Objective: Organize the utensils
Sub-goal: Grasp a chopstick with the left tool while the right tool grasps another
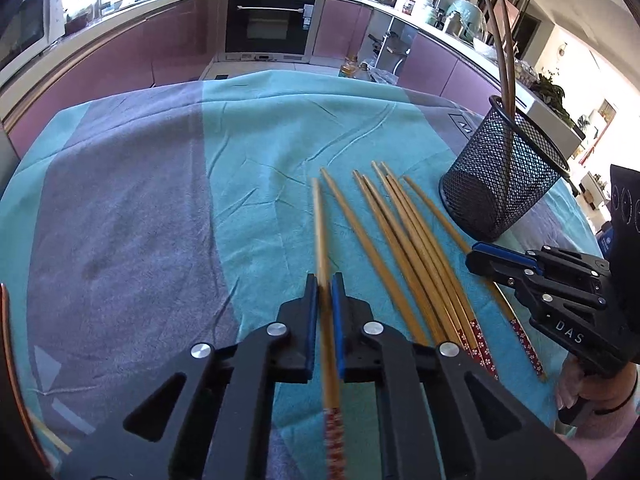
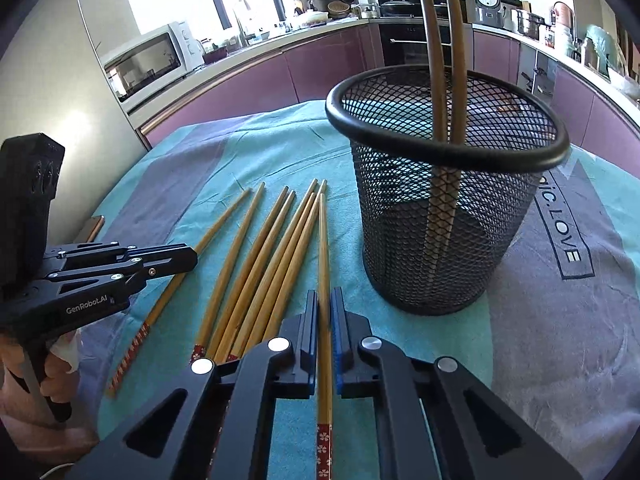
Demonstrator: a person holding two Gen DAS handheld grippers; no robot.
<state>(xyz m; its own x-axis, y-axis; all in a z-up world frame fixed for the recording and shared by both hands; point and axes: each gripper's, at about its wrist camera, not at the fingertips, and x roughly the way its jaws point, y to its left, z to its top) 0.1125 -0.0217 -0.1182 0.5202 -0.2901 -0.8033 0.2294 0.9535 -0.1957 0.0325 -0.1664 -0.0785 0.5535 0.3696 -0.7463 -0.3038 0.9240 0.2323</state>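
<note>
Several bamboo chopsticks [image 1: 404,248] with red patterned ends lie side by side on a teal and grey cloth [image 1: 160,184]. My left gripper [image 1: 324,284] is shut on the leftmost chopstick [image 1: 320,232], which looks blurred. My right gripper [image 2: 325,300] is shut on the rightmost chopstick [image 2: 323,248] of the row [image 2: 256,264]. A black mesh holder [image 2: 440,200] stands just right of the row with two dark chopsticks [image 2: 436,60] upright in it. The holder [image 1: 504,184] shows at the right in the left wrist view, with the right gripper [image 1: 476,258] below it.
The left gripper [image 2: 188,258] and a hand [image 2: 60,364] sit at the left edge in the right wrist view. A phone-like object [image 2: 94,228] lies at the cloth's left side. Purple kitchen cabinets [image 1: 120,52], an oven [image 1: 272,20] and a microwave [image 2: 148,64] ring the table.
</note>
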